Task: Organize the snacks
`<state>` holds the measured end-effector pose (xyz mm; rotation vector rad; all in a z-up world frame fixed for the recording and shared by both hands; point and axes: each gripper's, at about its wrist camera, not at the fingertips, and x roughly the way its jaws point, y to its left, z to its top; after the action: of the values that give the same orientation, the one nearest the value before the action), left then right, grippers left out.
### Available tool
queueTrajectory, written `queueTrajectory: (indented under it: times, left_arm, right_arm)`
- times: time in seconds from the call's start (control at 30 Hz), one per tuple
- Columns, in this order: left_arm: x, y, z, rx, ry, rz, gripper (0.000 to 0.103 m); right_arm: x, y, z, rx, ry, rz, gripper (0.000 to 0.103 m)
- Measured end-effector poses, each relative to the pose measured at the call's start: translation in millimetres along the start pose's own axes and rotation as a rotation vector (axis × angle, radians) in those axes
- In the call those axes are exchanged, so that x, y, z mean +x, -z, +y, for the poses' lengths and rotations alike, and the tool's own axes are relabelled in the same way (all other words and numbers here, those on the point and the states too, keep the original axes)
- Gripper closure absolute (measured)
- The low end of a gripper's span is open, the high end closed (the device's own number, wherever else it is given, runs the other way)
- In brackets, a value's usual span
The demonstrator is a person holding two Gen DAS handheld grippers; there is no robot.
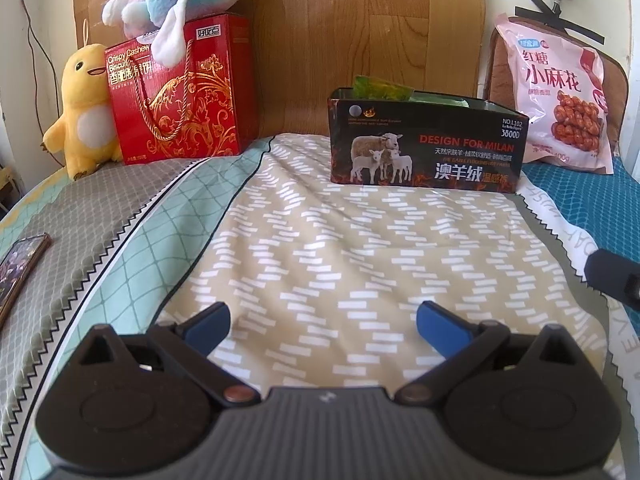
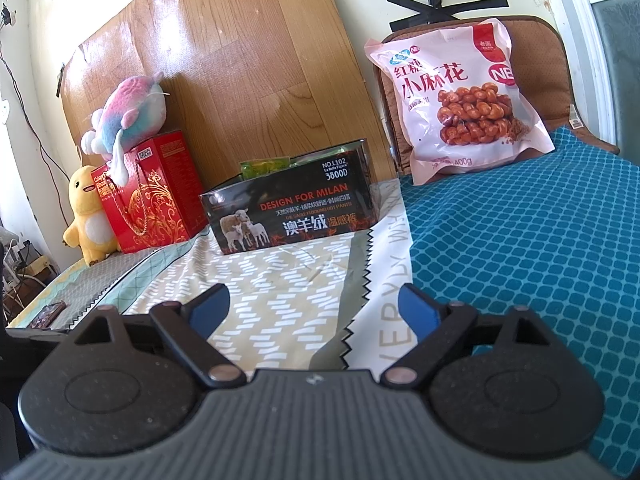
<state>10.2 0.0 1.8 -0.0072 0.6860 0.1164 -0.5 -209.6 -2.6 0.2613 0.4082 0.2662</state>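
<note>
Black, printed with sheep, the open tin box (image 1: 426, 148) sits on the patterned bedspread (image 1: 340, 248) before the wooden headboard (image 1: 360, 40) — green packets (image 1: 382, 88) poke from its top. A pink snack bag (image 1: 560, 96) leans right of it, a red gift box (image 1: 180, 92) left. Left gripper (image 1: 323, 322) and right gripper (image 2: 316, 308) hover empty, jaws spread wide.

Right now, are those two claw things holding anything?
Nothing. The left gripper and right gripper both have open, empty jaws above the bedspread.
</note>
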Motion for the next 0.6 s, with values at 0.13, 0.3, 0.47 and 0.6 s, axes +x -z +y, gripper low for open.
queueTrajectory:
  times: [0.13,0.3,0.47,0.6]
  left_arm:
    - [-1.1,0.0,-0.1,0.000,0.011,-0.004,0.000]
    - [0.2,-0.4,0.4,-0.003,0.017,0.005,0.000]
    - [2.1,-0.6,2.6,-0.015,0.022,0.018,0.000]
    - [2.1,-0.3,1.7,-0.013,0.017,0.021,0.000]
  right_arm:
    - [0.2,-0.2,-0.7,0.000,0.000,0.000,0.010]
    - [0.1,-0.1,-0.5,0.000,0.000,0.000,0.010]
    - [-0.1,-0.1,0.0,0.001,0.000,0.000,0.010]
    - [-0.1,-0.3,-0.4,0.001,0.001,0.000,0.010]
